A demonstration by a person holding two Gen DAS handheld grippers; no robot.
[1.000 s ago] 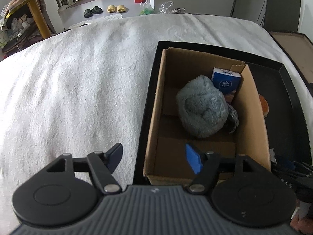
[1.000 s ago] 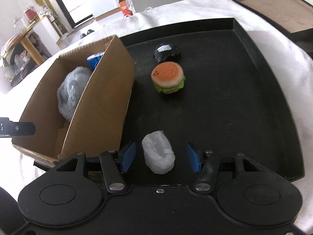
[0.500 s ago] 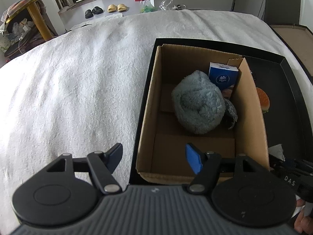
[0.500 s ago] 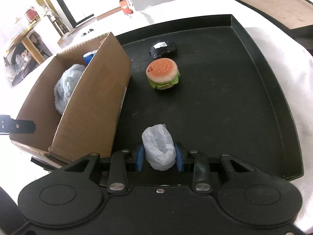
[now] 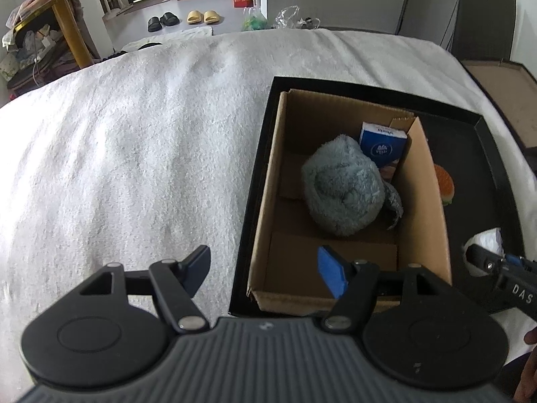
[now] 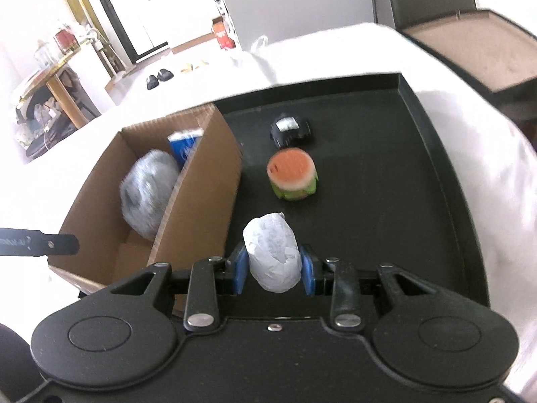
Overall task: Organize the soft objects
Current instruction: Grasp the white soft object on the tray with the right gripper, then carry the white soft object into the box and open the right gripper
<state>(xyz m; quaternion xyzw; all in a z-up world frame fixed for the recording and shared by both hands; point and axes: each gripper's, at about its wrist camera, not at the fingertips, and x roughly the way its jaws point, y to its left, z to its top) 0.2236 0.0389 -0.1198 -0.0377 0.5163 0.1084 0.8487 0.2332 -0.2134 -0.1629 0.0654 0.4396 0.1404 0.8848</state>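
Observation:
My right gripper point(image 6: 273, 270) is shut on a white crumpled soft wad point(image 6: 272, 252), held a little above the black tray point(image 6: 386, 201). On the tray lie a plush burger point(image 6: 292, 177) and a small black object point(image 6: 290, 129). A cardboard box point(image 6: 198, 198) stands on the tray's left side; it holds a grey-blue fluffy bundle point(image 5: 342, 188) and a blue tissue pack point(image 5: 382, 146). My left gripper point(image 5: 263, 270) stands open and empty over the box's near left corner. The white wad point(image 5: 483, 245) and the right gripper show at the left wrist view's right edge.
A white towel-like cover point(image 5: 134, 141) spreads under the tray and far to the left. A brown framed board point(image 6: 476, 47) lies beyond the tray at the right. Slippers and a red carton stand on the floor behind.
My right gripper's fingers closed on the white wad and lifted it off the tray. The left gripper has stayed open by the box.

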